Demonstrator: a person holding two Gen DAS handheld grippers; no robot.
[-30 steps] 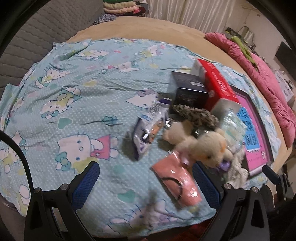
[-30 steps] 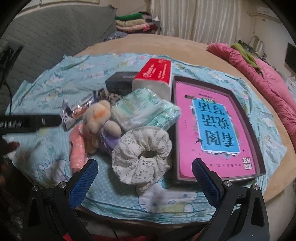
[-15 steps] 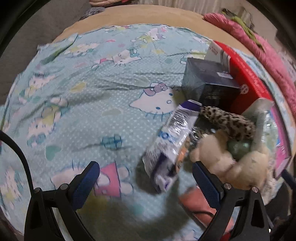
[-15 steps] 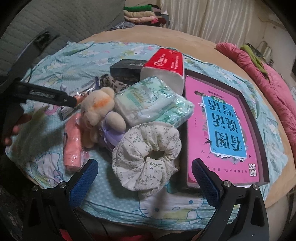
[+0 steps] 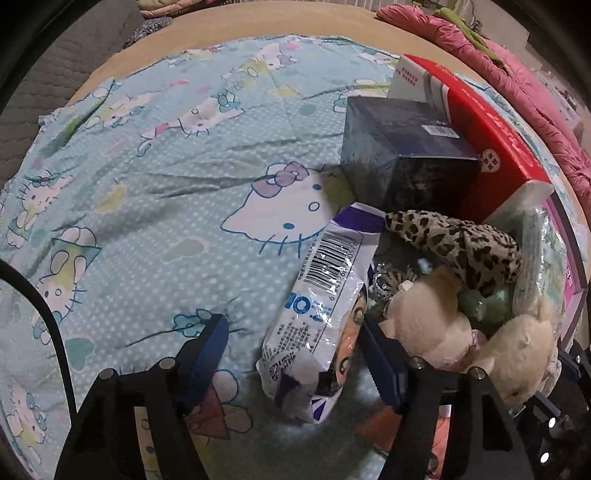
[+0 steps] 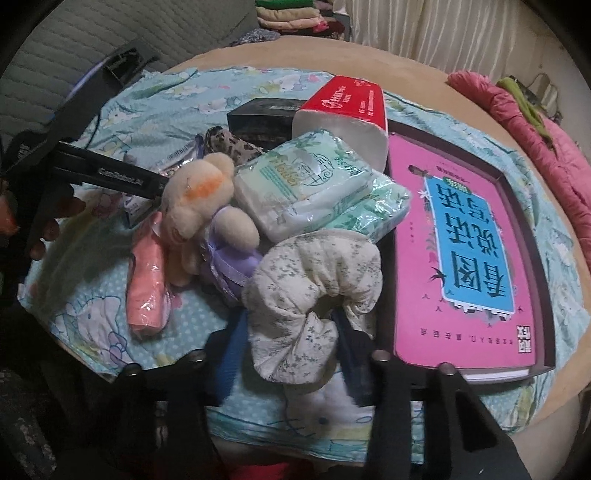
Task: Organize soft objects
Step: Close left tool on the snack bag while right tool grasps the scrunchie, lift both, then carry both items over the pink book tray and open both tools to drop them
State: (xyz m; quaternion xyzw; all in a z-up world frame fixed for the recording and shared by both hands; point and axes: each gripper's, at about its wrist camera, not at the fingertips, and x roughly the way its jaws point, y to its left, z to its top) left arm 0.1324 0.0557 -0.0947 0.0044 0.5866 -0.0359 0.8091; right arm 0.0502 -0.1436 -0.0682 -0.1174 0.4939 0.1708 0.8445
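A white and purple snack packet [image 5: 321,314] lies on the Hello Kitty cloth [image 5: 147,192]. It sits between the closing jaws of my left gripper [image 5: 291,323]; the left pad stands clear of it. My right gripper [image 6: 291,325] is closing on a cream floral scrunchie [image 6: 314,273], and its pads squeeze the lower loop. Beside these lie a beige plush bear [image 6: 199,199] in a purple dress, a leopard-print scrunchie [image 5: 458,240], green tissue packs [image 6: 314,184] and a pink wrapped packet [image 6: 147,284]. One of the left gripper's fingers [image 6: 110,175] shows by the bear.
A dark box [image 5: 406,155] and a red tissue pack [image 6: 347,107] stand behind the pile. A pink book [image 6: 461,258] lies in a dark tray to the right. A pink quilt [image 6: 546,147] runs along the far right edge. Folded clothes [image 6: 288,14] are stacked at the back.
My left gripper has come down over the snack packet and its jaws have narrowed around it. My right gripper has closed from wide open onto the floral scrunchie, squashing it.
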